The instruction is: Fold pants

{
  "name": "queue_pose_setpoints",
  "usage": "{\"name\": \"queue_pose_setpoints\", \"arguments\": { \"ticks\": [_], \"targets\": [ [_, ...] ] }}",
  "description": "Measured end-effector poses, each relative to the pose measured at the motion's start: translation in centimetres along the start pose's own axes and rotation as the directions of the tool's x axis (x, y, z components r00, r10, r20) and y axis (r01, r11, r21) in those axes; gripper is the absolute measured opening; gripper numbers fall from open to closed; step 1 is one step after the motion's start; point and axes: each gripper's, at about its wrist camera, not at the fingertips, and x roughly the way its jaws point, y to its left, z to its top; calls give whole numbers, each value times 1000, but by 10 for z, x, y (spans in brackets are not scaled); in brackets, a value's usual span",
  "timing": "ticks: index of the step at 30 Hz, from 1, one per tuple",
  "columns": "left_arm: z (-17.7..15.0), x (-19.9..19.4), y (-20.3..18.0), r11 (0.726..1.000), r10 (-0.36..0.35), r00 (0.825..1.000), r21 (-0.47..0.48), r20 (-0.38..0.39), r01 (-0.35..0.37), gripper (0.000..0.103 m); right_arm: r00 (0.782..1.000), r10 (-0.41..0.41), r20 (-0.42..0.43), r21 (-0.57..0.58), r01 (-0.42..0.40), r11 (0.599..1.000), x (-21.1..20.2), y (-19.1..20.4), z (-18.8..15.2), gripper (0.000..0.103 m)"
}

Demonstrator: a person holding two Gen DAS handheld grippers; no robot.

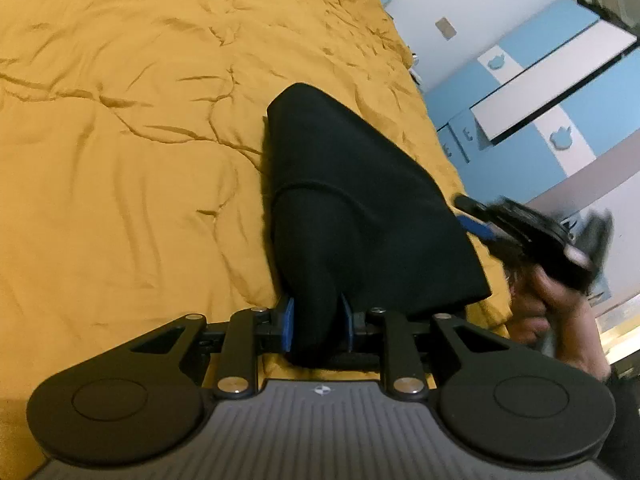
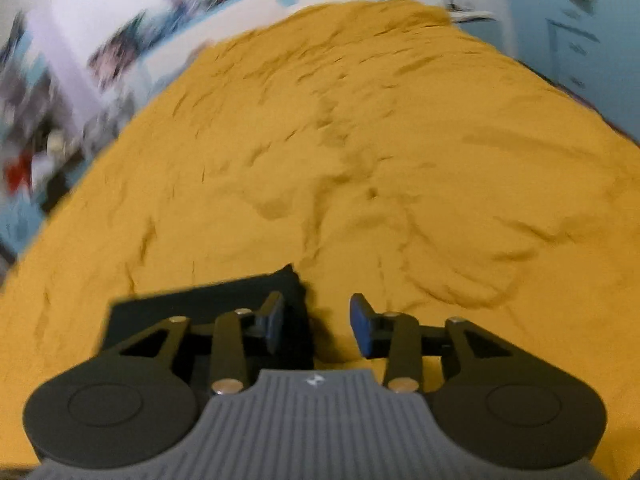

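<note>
Pants (image 1: 352, 200), black and already bunched into a narrow fold, lie on the mustard bedspread (image 1: 120, 140), running from the left tool (image 1: 318, 316) toward 12 o'clock in the left wrist view. That tool is clamped on their near edge, cloth pinched between the blue pads. The right tool (image 2: 318, 320) has its fingers apart and grips nothing; in its own view the pants sit at about 9 o'clock, under its left finger. With only one corner held, any lift would likely let the free side sag and the fold slide open. The soft, wrinkled bedspread could also drag the underside and skew the edges.
</note>
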Motion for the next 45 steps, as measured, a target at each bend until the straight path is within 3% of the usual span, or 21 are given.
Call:
{"name": "queue_pose_setpoints", "arguments": {
  "ticks": [4,9,10,11,12,15,20,23,24,27,28,30,32,33,34,37,41,45],
  "targets": [
    [1,-1,4,999,-22,1000,-34,12,22,27,996,89,10,66,-89,994,-41,-1,-18,41],
    [1,1,3,998,-19,1000,-59,24,20,28,993,84,-86,77,-78,994,-43,3,-51,41],
    [0,1,2,998,-15,1000,-58,25,17,28,991,78,-105,76,-70,995,-41,3,-57,35],
    [0,1,1,998,-17,1000,-55,23,18,28,989,90,-118,77,-81,994,-39,3,-61,12],
    [0,0,0,999,-19,1000,-46,21,20,28,988,104,-112,76,-95,993,-40,5,-62,6],
    [-2,-3,-6,1000,-8,1000,16,14,8,23,988,137,-72,57,-133,989,-51,11,-58,5],
    [-8,-3,-2,1000,-18,1000,14,-9,18,17,989,66,-135,70,-57,996,-38,-10,-68,5],
    [-15,-11,-6,998,-25,999,59,-26,26,15,995,9,-102,62,-2,998,-49,-10,-71,28],
    [-17,-15,-6,996,-25,999,80,-31,27,15,997,-8,-75,36,11,999,-55,-5,-70,31],
    [-11,-25,3,996,-14,999,88,-33,17,22,999,-47,24,-86,48,995,-79,26,-68,31],
    [-3,-30,9,997,-13,1000,75,-19,15,35,998,-46,50,-134,52,990,-85,39,-71,31],
    [18,-37,23,999,-30,999,21,23,30,49,998,-16,68,-239,32,970,-90,72,-82,32],
    [45,-38,33,999,-38,998,-33,60,40,53,999,7,45,-380,11,925,-83,110,-104,32],
    [60,-34,36,998,-49,997,-48,53,52,62,999,6,34,-454,10,891,-78,128,-116,33],
    [75,-25,41,995,-63,998,-78,28,65,64,1000,2,22,-545,10,839,-72,147,-131,33],
    [105,1,54,978,-109,992,-183,-61,96,64,999,-21,39,-774,43,631,-57,195,-178,36],
    [124,33,46,986,-79,989,-153,-125,60,64,1000,-3,-2,-880,0,476,-38,224,-215,36],
    [131,54,40,985,-90,986,-157,-140,68,64,997,-43,56,-949,67,310,-25,239,-240,36]
  ]
}}
